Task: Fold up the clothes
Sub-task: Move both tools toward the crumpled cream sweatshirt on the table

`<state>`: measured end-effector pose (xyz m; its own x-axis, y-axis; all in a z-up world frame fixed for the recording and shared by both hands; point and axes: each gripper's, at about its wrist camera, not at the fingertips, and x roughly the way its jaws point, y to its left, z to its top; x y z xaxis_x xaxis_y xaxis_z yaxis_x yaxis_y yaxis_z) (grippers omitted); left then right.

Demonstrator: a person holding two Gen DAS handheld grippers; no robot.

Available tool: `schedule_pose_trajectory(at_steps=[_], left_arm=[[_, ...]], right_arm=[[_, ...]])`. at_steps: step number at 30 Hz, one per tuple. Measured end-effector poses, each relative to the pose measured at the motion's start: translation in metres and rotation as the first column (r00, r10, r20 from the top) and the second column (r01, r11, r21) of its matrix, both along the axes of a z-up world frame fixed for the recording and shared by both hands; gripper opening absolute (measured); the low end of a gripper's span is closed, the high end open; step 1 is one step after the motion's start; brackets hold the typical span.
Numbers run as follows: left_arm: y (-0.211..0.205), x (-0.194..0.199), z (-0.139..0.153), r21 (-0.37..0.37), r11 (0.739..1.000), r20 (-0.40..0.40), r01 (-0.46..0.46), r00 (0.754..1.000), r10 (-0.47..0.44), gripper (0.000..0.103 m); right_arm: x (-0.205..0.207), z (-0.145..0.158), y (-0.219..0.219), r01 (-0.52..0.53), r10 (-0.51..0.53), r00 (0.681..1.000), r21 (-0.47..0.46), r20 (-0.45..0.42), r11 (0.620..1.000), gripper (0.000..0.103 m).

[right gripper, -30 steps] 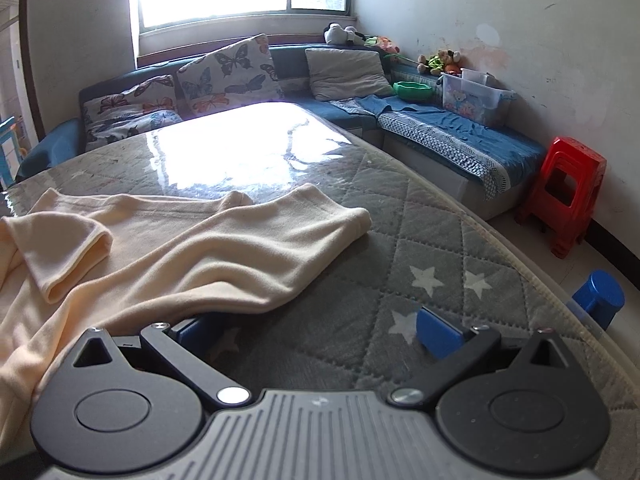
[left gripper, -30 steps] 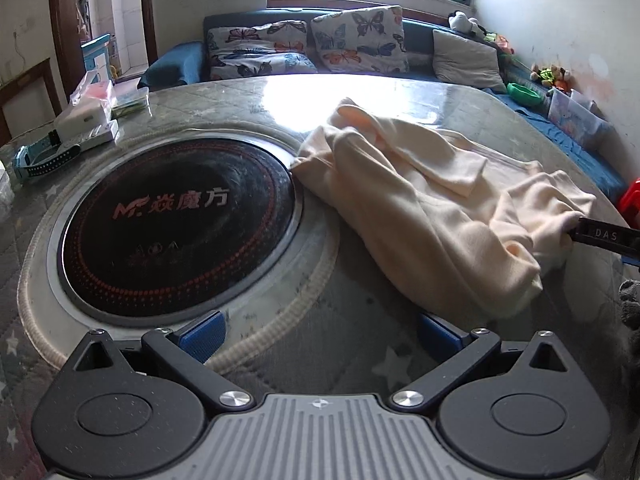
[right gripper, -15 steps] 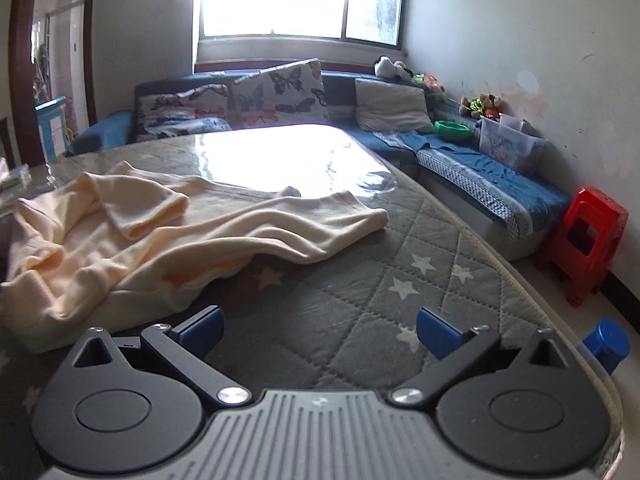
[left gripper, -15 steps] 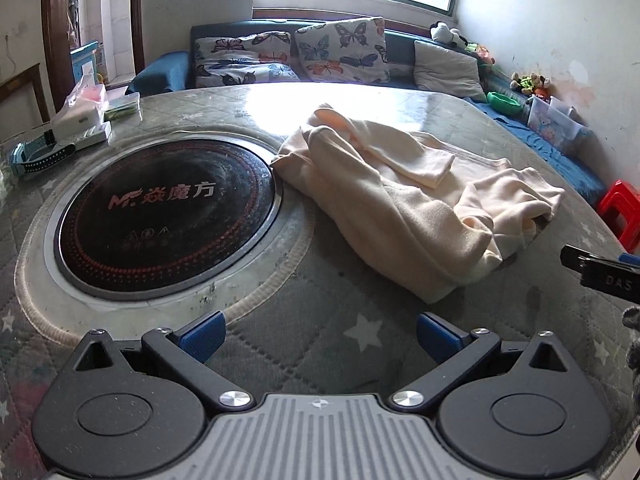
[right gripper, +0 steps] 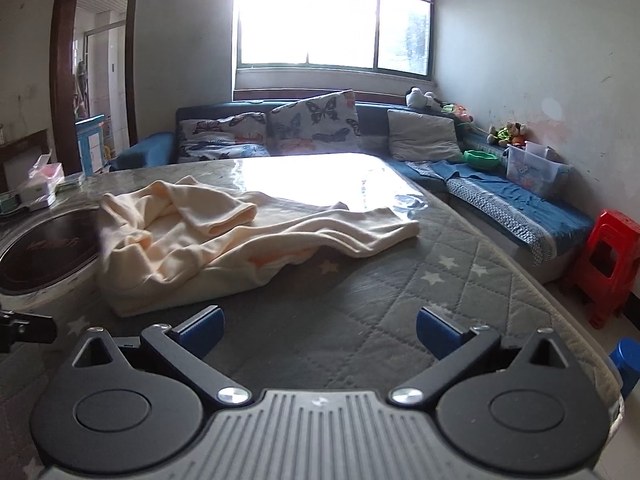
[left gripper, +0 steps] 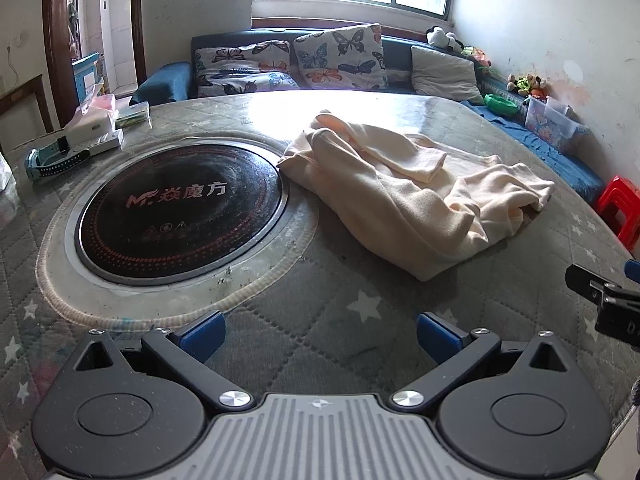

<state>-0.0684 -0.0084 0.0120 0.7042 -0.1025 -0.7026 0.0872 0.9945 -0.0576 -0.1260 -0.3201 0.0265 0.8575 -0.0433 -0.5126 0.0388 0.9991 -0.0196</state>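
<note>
Cream garment lies bunched, its folds hiding the underside and lower layers, so its type cannot be told. Right gripper shows only as a dark piece cut off by the left wrist view's right edge. Black cooktop is cropped and blurred at the right wrist view's left edge; its lettering is unreadable there

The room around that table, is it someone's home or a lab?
Most likely a home living room: a blue sofa with butterfly cushions runs along the walls, soft toys sit by the window, and the quilted table has a built-in cooktop.
</note>
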Motion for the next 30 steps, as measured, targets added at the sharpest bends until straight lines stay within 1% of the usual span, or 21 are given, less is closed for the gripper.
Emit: schedule_pose_trajectory(at_steps=[6, 10, 12, 16, 24, 30], left_arm=[[-0.003, -0.008, 0.001, 0.002, 1.000, 0.004, 0.010, 1.000, -0.010, 0.103], [-0.007, -0.010, 0.001, 0.013, 1.000, 0.005, 0.011, 1.000, -0.011, 0.103], [-0.009, -0.010, 0.001, 0.016, 1.000, 0.007, 0.012, 1.000, -0.012, 0.103], [-0.011, -0.008, 0.000, 0.020, 1.000, 0.001, 0.005, 1.000, -0.005, 0.103], [-0.012, 0.000, -0.003, 0.023, 1.000, -0.020, 0.003, 1.000, -0.002, 0.103], [-0.015, 0.008, -0.004, 0.028, 1.000, -0.034, 0.012, 0.999, -0.011, 0.103]], right_arm=[[-0.012, 0.003, 0.006, -0.026, 0.026, 0.999, 0.035, -0.024, 0.999, 0.103], [-0.015, 0.004, 0.012, -0.056, 0.056, 0.998, 0.029, -0.027, 0.998, 0.103], [-0.015, 0.004, 0.015, -0.065, 0.066, 0.997, 0.021, -0.038, 0.998, 0.103], [-0.015, 0.003, 0.024, -0.069, 0.067, 0.997, -0.037, -0.047, 0.997, 0.103], [-0.008, 0.003, 0.031, -0.104, 0.100, 0.993, -0.058, -0.067, 0.993, 0.103], [-0.001, 0.003, 0.034, -0.113, 0.109, 0.991, -0.056, -0.076, 0.992, 0.103]])
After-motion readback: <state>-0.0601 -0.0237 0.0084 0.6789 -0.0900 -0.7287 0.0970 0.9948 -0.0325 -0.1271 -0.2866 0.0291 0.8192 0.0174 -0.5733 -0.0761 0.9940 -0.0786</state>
